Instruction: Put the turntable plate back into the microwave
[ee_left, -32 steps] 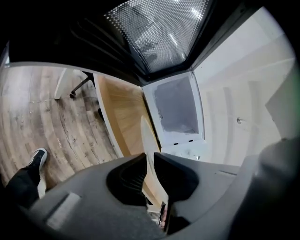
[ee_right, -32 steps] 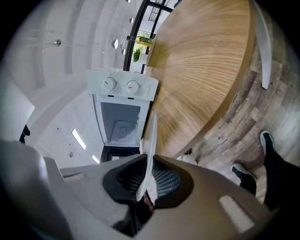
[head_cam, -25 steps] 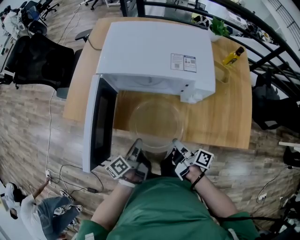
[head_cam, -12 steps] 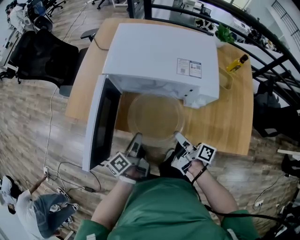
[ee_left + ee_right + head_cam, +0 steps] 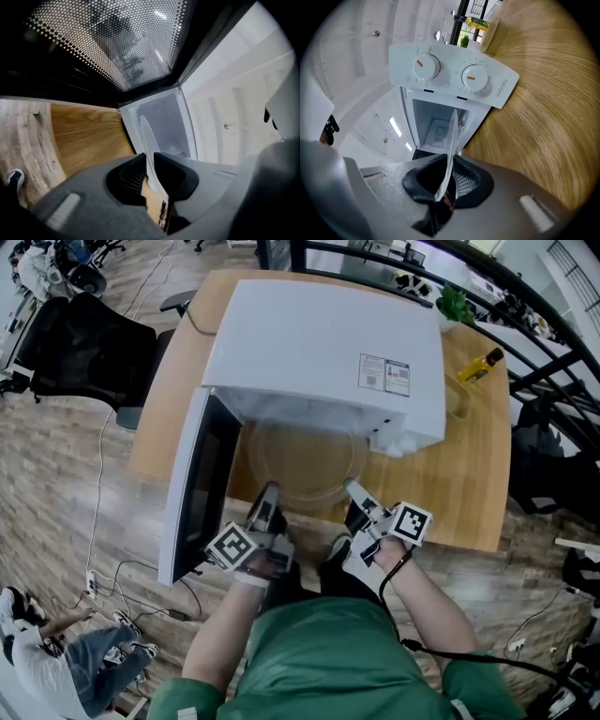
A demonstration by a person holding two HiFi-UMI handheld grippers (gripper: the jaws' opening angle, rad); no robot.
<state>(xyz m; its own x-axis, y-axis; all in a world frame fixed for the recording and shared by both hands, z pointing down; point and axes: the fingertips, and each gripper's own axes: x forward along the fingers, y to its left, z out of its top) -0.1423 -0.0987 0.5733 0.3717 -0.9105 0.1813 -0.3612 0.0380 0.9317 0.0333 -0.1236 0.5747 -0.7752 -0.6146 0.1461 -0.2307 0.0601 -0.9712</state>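
Head view: you've got the turntable plate (image 5: 305,463) held flat over the table (image 5: 450,493), in front of the microwave (image 5: 328,343), w/ its far rim right at the open mouth & the door (image 5: 195,493) swung out on your left. Left gripper (image 5: 269,498) is clamped on the near-left rim, right gripper (image 5: 354,491) on the near-right rim. Each gripper view shows the glass edge pinched btwn the pads, so both are gripping & neither's slack.

Key relation: the plate sits straight ahead of both grippers and the cavity (image 5: 433,123) straight ahead of the plate, so the push goes directly away from you. It's round, so no long axis to line up. What counts is keeping the disc level & centred btwn the door side and the control panel (image 5: 450,77). Neither hand's nearer; they're approx even w/ each other.

My guess: task's about halfway, plate not seated yet. Watch the far rim clearing the cavity's front lip. Whether a roller ring's in place inside, can't tell.
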